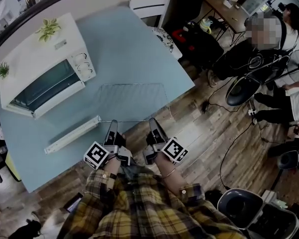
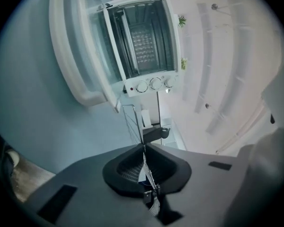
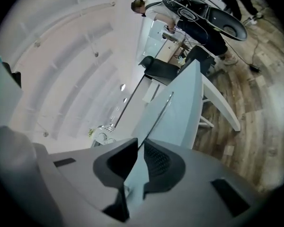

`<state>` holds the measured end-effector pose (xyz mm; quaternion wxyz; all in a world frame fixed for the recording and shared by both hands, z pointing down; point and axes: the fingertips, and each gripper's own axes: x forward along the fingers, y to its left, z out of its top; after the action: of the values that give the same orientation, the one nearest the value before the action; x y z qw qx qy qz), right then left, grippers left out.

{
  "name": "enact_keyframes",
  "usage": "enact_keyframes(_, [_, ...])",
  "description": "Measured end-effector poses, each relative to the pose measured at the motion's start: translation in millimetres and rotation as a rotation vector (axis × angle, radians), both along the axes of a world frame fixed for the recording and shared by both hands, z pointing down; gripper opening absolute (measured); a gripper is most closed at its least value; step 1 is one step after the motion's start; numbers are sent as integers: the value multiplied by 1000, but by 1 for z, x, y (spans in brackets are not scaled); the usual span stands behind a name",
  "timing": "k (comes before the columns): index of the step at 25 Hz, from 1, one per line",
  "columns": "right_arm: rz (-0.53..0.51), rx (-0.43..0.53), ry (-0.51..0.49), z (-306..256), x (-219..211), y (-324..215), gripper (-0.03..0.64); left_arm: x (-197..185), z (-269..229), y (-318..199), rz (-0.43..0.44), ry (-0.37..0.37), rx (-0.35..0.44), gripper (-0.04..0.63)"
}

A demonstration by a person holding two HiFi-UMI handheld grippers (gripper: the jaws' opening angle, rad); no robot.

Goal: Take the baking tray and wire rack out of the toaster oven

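The wire rack [image 1: 134, 101] is out of the toaster oven [image 1: 45, 59] and lies flat, low over the blue table [image 1: 139, 44]. My left gripper [image 1: 112, 126] is shut on a wire of its near edge; its pads [image 2: 132, 167] meet on the thin wire [image 2: 132, 122]. My right gripper [image 1: 152, 123] is at the same edge further right. In the right gripper view [image 3: 138, 145] a rack wire [image 3: 158, 115] runs between the jaws, which stand slightly apart. The oven [image 2: 142, 41] has its door [image 2: 80, 56] folded down, and a dimpled metal sheet [image 2: 144, 46] shows deep inside.
The open door's white rim [image 1: 72, 132] reaches toward the table's near edge, left of the rack. Small plants [image 1: 49, 29] stand on the oven. A white chair [image 1: 149, 4] is at the far side. A seated person [image 1: 269, 39] and floor cables [image 1: 229, 148] are at right.
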<state>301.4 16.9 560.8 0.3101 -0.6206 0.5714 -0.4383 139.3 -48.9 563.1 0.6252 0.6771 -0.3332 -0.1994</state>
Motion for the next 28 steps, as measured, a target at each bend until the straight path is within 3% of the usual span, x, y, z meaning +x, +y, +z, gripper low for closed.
enact_keyframes(14, [55,-155,-50,59,23,2,52,21,56,3,100,-82,-176,14])
enact_keyframes(23, [74,-199,-80,80,28,0,52,22,67,10,104,-59,-265,65])
enact_keyframes(28, [81,-224,-68,84,27,-4,52,19,67,21,124,-84,-299,97])
